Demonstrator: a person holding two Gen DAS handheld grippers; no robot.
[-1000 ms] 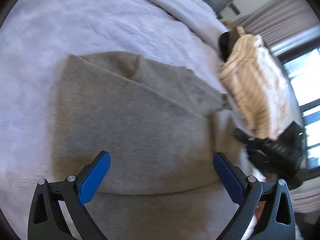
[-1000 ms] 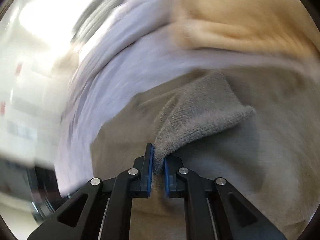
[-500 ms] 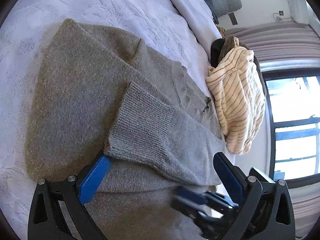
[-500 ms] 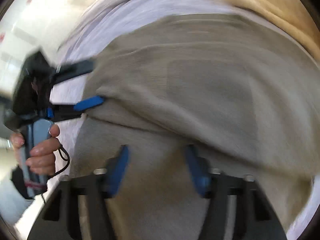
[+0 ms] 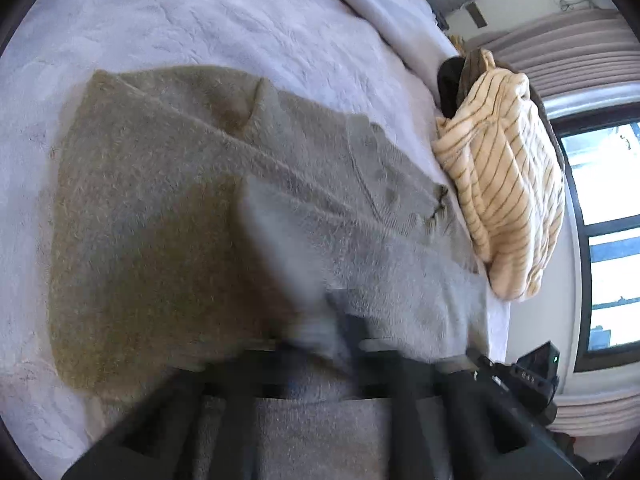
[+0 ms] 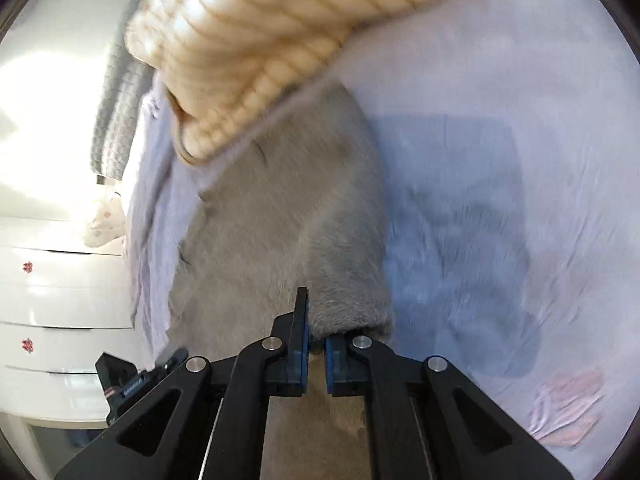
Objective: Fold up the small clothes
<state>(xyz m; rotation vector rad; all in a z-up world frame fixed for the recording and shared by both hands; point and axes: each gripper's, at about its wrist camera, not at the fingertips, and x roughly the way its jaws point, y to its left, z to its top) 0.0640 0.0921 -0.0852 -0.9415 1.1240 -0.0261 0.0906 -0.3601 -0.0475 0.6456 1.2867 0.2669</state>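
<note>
Two blue pads of the right gripper (image 6: 316, 350) are closed on a fold of the grey knitted sweater (image 6: 288, 216), which is spread on the pale lilac bedspread (image 6: 500, 80). Whether the blurred left gripper (image 5: 320, 376) is parted or closed cannot be told. Beyond the sweater, a cream striped garment (image 5: 504, 200) is piled at the right.

I note daylight from the window (image 5: 600, 240), glare on the drawers (image 6: 60, 280), motion-blurred left claw (image 5: 320, 360), and fisheye-dark corners.
</note>
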